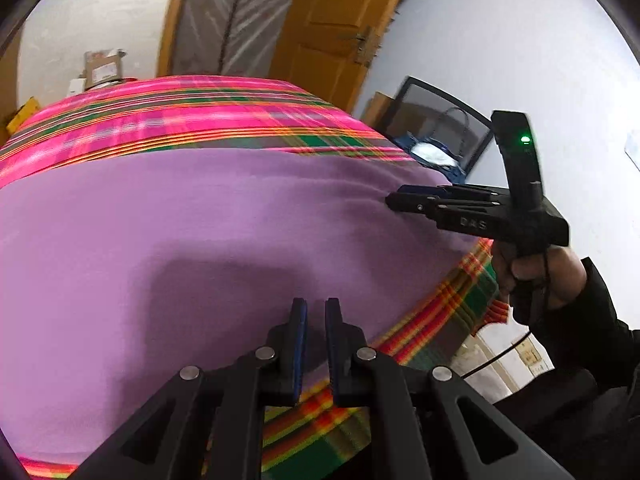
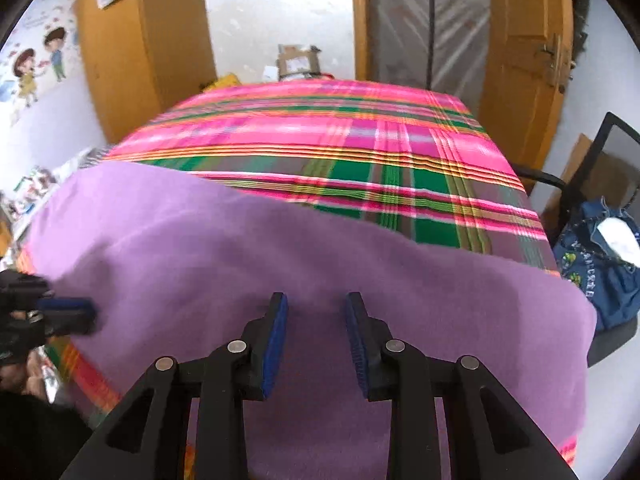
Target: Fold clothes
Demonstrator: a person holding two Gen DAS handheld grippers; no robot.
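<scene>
A plain purple cloth (image 1: 180, 240) (image 2: 280, 248) lies spread flat on a surface covered with a pink and green plaid sheet (image 1: 200, 120) (image 2: 340, 140). My left gripper (image 1: 316, 308) hovers over the cloth's near edge. Its jaws stand a narrow gap apart with nothing between them. Low over the cloth's near part, my right gripper (image 2: 317, 300) is open wide and holds nothing. From the left wrist view, the right gripper (image 1: 394, 200) shows side-on at the cloth's right side, held by a hand (image 1: 536, 276). The left gripper (image 2: 86, 314) appears at the cloth's left edge.
A black chair (image 2: 616, 136) with a blue denim bag (image 2: 600, 248) stands right of the covered surface. Behind the surface are a wooden door (image 2: 528, 60), a plastic-covered doorway (image 2: 432, 20) and a cardboard box (image 2: 298, 62). Clutter lies at the left.
</scene>
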